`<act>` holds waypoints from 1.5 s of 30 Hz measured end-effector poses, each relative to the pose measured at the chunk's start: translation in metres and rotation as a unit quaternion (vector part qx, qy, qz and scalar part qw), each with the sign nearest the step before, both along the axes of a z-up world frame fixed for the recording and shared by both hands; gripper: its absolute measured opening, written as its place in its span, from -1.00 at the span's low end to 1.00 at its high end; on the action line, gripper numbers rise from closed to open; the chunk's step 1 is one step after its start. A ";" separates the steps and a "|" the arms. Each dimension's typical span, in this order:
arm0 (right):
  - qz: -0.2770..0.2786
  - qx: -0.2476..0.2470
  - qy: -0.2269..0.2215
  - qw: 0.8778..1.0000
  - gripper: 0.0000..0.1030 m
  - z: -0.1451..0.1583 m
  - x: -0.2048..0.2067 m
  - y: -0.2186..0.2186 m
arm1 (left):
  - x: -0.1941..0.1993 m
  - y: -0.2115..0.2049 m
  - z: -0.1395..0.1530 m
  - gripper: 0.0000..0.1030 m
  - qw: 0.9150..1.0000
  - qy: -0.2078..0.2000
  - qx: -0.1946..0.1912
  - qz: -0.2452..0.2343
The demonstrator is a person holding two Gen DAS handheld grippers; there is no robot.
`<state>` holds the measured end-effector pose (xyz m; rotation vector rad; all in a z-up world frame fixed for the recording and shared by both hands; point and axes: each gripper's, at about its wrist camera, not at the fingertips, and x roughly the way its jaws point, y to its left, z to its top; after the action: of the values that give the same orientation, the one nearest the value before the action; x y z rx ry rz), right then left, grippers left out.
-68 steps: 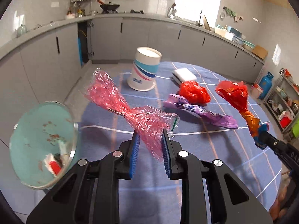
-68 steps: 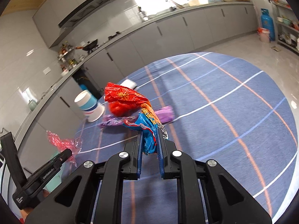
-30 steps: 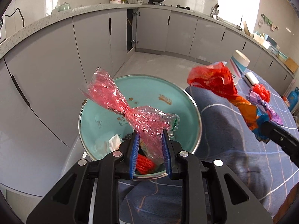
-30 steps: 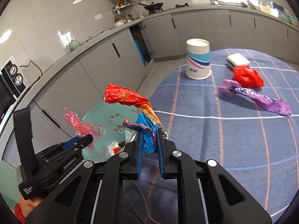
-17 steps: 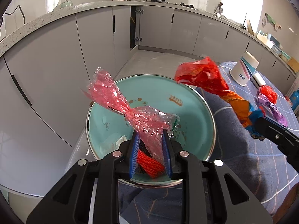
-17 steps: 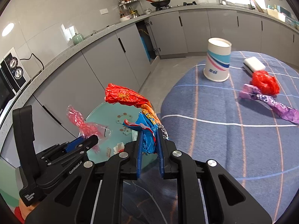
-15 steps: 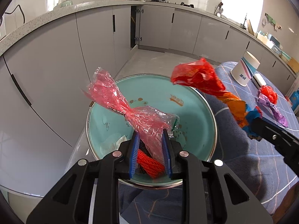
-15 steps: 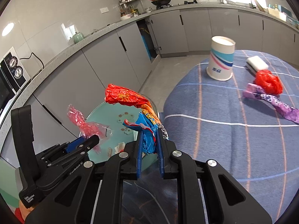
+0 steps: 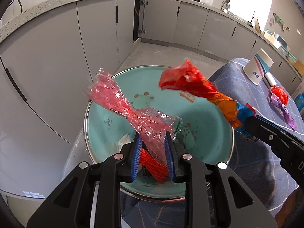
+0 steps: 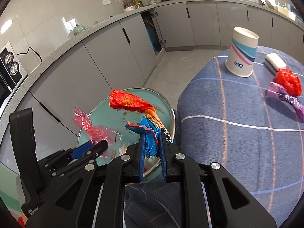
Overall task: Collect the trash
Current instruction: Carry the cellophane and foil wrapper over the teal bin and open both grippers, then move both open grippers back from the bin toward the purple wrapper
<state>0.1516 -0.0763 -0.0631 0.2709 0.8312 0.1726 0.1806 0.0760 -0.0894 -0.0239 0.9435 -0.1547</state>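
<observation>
Clamped between the blue pads of the left claw (image 9: pixel 153 153) was a crumpled pink cellophane wrapper (image 9: pixel 131 112), its free end fanning up and away over the open teal bin (image 9: pixel 209 114) just beside the tabletop. The right claw (image 10: pixel 152 154) was clenched on a twisted red, orange and blue snack wrapper (image 10: pixel 136 106), which also hung above the bin's mouth; from the left wrist view that same wrapper (image 9: pixel 197 89) reached in from the right, over the bin's far side. Inside the bin lay a piece of red netting (image 9: pixel 152 164) and a scrap of white paper (image 9: pixel 122 142). The bin's inner wall carried cartoon figures and a small orange label (image 9: pixel 188 95), its letters too distorted to read. On the blue checked cloth (image 10: pixel 237 136) covering the tabletop stood an upside-down paper cup (image 10: pixel 242 54) with blue and pink bands and blue characters too small to make out. Near it lay a white block (image 10: pixel 275 61), a crumpled red bag (image 10: pixel 287 81) and a purple wrapper (image 10: pixel 286 99) with white print that could not be read, the red bag touching the purple wrapper. Small white lettering on the left claw's body (image 10: pixel 33 211) was not legible.
</observation>
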 end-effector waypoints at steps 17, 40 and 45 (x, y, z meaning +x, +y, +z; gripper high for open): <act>-0.001 0.025 -0.021 0.999 -0.51 0.002 -0.004 -0.014 | 0.008 0.001 -0.015 0.07 1.000 0.018 0.011 0.017; -0.085 0.036 -0.060 0.994 0.48 0.011 -0.060 -0.097 | -0.033 -0.022 0.028 0.88 0.994 -0.075 0.062 0.050; -0.093 0.032 -0.066 0.993 0.48 0.014 -0.071 -0.107 | -0.043 -0.029 0.036 0.88 0.994 -0.079 0.058 0.044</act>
<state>0.0805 -0.1829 -0.0490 0.3912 0.6667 0.0414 0.1376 0.0466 -0.0537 0.0526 0.7909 -0.0201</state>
